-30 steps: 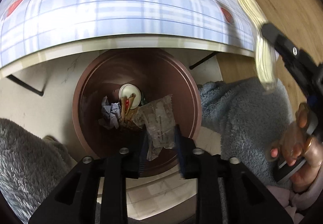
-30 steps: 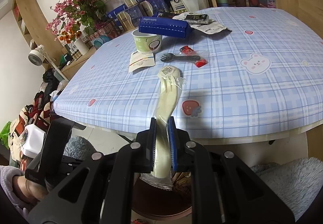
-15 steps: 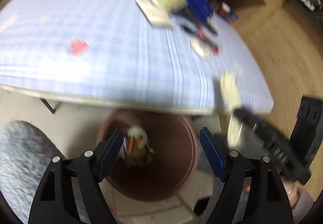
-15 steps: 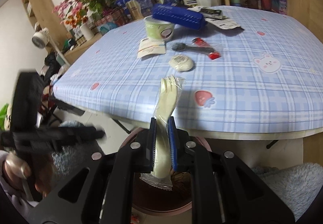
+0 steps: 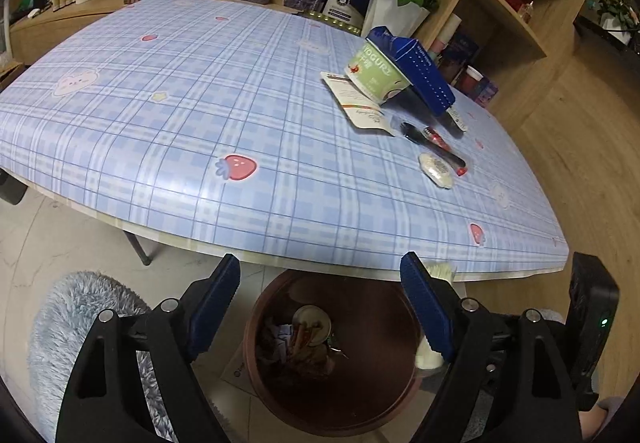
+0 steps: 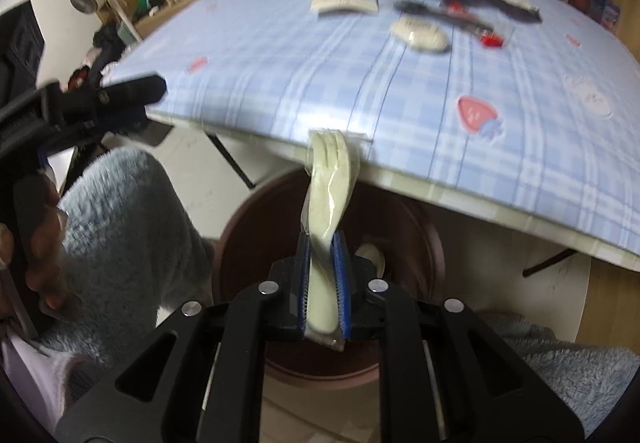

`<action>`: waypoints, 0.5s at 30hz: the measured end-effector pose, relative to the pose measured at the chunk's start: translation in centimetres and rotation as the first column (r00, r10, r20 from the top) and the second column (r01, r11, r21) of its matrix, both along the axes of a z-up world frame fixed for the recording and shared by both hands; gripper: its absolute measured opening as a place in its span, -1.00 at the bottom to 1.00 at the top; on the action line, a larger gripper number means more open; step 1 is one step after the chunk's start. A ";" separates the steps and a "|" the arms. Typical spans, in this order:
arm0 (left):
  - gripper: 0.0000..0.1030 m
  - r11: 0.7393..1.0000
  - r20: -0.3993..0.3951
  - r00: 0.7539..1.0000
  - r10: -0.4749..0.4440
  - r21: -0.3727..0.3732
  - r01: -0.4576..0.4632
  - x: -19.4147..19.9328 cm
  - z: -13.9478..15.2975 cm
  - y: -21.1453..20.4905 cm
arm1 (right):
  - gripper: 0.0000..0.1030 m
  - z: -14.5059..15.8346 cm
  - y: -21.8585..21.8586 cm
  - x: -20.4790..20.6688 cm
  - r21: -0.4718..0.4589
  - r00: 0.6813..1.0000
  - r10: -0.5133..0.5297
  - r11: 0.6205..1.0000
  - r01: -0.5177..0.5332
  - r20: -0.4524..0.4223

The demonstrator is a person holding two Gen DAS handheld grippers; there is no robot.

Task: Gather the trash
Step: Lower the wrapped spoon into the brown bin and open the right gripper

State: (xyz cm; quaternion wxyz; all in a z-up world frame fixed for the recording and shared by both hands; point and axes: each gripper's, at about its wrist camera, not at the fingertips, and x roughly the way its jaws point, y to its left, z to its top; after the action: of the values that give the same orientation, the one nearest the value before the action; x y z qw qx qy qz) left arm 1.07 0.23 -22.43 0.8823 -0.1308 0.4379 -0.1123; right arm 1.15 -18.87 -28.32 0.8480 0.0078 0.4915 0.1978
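My right gripper [image 6: 322, 239] is shut on a cream plastic fork in a clear wrapper [image 6: 330, 179], held just past the table edge above the brown round bin [image 6: 420, 235]. My left gripper [image 5: 320, 263] hangs over the same bin [image 5: 400, 383]; its jaws are opening wide with nothing between them. Paper scraps, a lid and wrappers lie in the bin. On the blue plaid table [image 5: 240, 103] lie a green yogurt cup [image 5: 376, 73], a blue box [image 5: 416, 71], a white sachet [image 5: 360, 107], a wrapped black spoon [image 5: 432, 143] and a small white packet [image 5: 436, 170].
Fluffy blue-grey clothing of the person [image 6: 120, 211] flanks the bin on both sides. Black table legs [image 5: 138, 249] stand on the pale floor behind it. A white vase of red roses [image 5: 396, 15], boxes and wooden shelves [image 5: 520, 3] line the table's far side.
My left gripper released the clear wrapper into the bin, opened wide, rose and tilted up toward the table. My right gripper carried the fork down from over the table to above the bin.
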 end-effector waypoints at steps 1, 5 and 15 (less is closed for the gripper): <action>0.56 1.000 -0.002 1.000 0.003 -0.001 -0.003 0.0 0.0 0.1 | -0.71 -0.2 0.1 0.1 -0.003 1.000 0.003 1.000 -0.003 -0.012; 0.56 1.000 -0.015 1.000 0.014 -0.006 -0.014 0.2 -0.2 0.5 | -0.71 -0.9 0.5 0.1 -0.019 0.999 0.012 1.000 -0.012 -0.044; 0.56 1.000 -0.026 1.000 0.014 -0.002 -0.014 0.4 -0.5 0.4 | -0.56 -1.0 0.0 0.3 -0.037 0.999 -0.025 0.999 0.024 -0.037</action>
State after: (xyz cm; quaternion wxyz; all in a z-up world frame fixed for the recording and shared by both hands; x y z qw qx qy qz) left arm 1.47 0.63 -22.91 0.8771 -0.1364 0.4484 -0.1050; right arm 1.41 -18.89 -29.31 0.8411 0.0019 0.5108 0.1781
